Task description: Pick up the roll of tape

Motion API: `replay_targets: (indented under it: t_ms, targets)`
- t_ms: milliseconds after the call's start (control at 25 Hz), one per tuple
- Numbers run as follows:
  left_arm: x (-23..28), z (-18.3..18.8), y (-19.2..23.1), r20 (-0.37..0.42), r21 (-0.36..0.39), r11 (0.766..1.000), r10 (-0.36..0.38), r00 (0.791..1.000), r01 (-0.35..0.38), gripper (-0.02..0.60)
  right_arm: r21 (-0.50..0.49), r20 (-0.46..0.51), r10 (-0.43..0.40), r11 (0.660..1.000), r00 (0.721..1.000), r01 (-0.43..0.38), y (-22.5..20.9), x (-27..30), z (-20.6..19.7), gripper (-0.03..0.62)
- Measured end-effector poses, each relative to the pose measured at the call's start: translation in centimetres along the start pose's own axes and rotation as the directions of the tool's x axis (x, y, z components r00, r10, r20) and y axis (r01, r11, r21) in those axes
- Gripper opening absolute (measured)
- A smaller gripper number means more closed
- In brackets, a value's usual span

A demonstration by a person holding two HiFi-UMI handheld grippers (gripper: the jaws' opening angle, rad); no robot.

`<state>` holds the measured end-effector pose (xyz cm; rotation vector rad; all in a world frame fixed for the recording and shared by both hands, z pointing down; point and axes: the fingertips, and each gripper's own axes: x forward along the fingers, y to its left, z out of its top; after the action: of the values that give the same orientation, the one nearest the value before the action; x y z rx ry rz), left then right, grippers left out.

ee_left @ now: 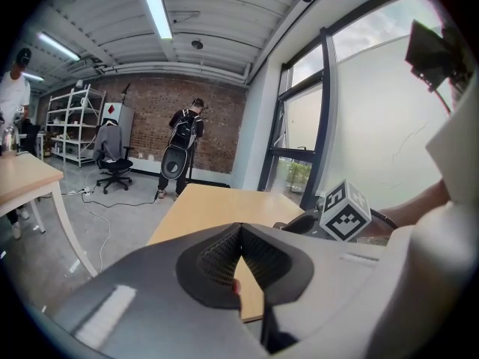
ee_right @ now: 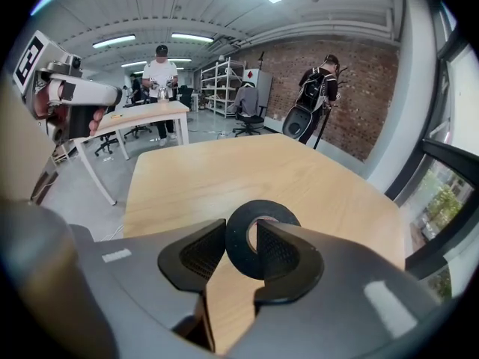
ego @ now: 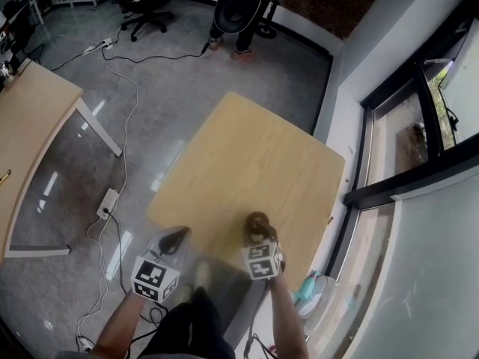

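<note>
A: Gripping anything, the right gripper (ee_right: 241,230)?

B: Yes. Its two dark jaws are closed on a black ring-shaped roll of tape (ee_right: 263,209). The roll stands on edge with its hole towards the camera. One jaw presses the outer rim at the roll's nine o'clock, and the other comes across the hole from three o'clock.

A: Where is the roll on the table?

B: In the head view the roll of tape (ego: 258,221) is over the pale wooden square table with rounded corners (ego: 247,148), near its six o'clock edge. It sits right at the tip of the right gripper (ego: 259,230). I cannot tell whether it touches the wood.

A: And the left gripper (ee_left: 239,229)?

B: Its jaws meet at the tips with nothing between them. From above, the left gripper (ego: 177,239) hangs at nine o'clock of the right one, just off the table's edge, above the glossy grey floor (ego: 187,88).

A: What lies around them?

B: A person with a large black bag (ego: 241,10) stands at twelve o'clock, beyond the table. A black office chair (ego: 146,6) is at eleven o'clock, and a second pale wooden table (ego: 34,118) at nine o'clock. White cables (ego: 120,163) trail across the floor between the two tables.
</note>
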<state>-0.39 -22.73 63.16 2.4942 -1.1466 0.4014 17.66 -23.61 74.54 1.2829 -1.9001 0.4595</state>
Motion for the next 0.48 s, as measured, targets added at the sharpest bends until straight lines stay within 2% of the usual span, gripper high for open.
replay_targets:
  t_ms: [320, 480]
  targets:
    - [-0.6, 2.1, -0.7, 0.033, 0.017, 1.0, 0.002, 0.999, -0.003, 0.0, 0.099, 0.169, -0.039, 0.995, 0.985, 0.022, -1.8, -4.3, 3.9, 0.143]
    - [-0.9, 3.7, -1.3, 0.056, 0.024, 1.0, -0.001, 0.998, -0.001, 0.0, 0.153, 0.248, -0.058, 0.988, 0.967, 0.02, -2.4, -7.0, 5.9, 0.143]
